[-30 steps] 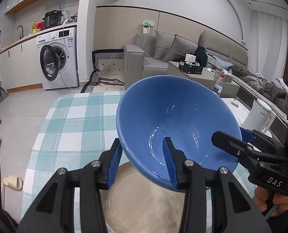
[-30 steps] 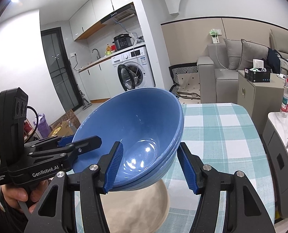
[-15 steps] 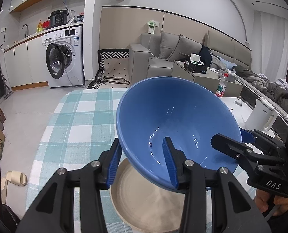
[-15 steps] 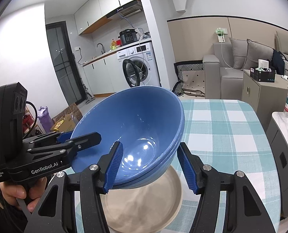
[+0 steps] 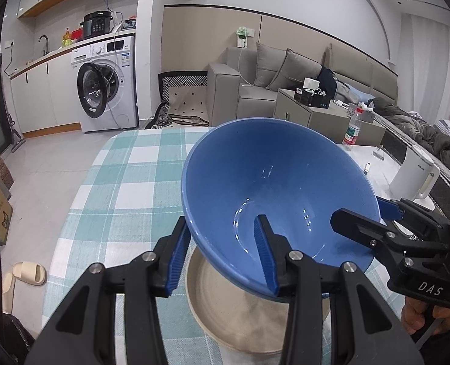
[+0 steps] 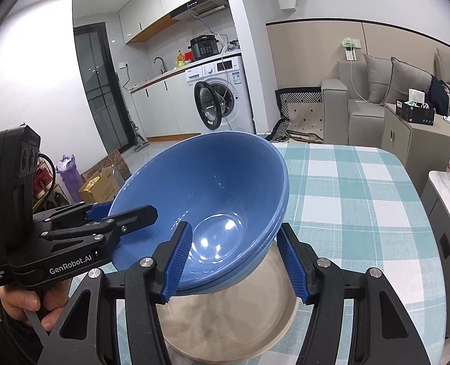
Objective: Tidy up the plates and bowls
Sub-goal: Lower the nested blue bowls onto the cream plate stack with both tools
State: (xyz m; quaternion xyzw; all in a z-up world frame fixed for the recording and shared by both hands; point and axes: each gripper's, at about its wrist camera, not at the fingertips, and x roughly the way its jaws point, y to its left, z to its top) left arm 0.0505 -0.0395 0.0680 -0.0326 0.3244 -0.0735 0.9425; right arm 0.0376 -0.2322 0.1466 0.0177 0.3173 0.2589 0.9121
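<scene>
- 2 grippers hold 1 blue bowl (image 5: 273, 188) above a beige plate (image 5: 243, 319), which lies at the near end of a table under a teal-and-white checked cloth (image 5: 133, 188).
- The bowl is tilted, not level: its mouth opens up and toward the cameras, so its far rim stands higher than its near rim. It is round, with no long axis to tell.
- In the right wrist view the bowl's outer wall shows stacked edges below the rim (image 6: 264, 252); whether this is 1 bowl or a nested stack cannot be told.
- The left gripper (image 5: 221, 255) is partly closed with its jaws clamped over the bowl's near-left rim, 1 blue pad inside the bowl and 1 outside.
- The right gripper (image 6: 237, 261) stands somewhat wider and also straddles the rim, 1 pad inside and 1 against the outer wall.
- Each gripper shows in the other's view, gripping opposite sides of the rim; a hand (image 6: 27, 301) grips the left tool's handle.
- The bowl is empty, with only light glints at its bottom. The plate is also empty.
- Much of the plate is hidden by the bowl and the gripper arms, and its near edge is cut off; whether the bowl's base touches the plate cannot be seen.
- Far right, a white kettle (image 5: 413, 176) and a plastic bottle (image 5: 352, 130) stand on another surface.
</scene>
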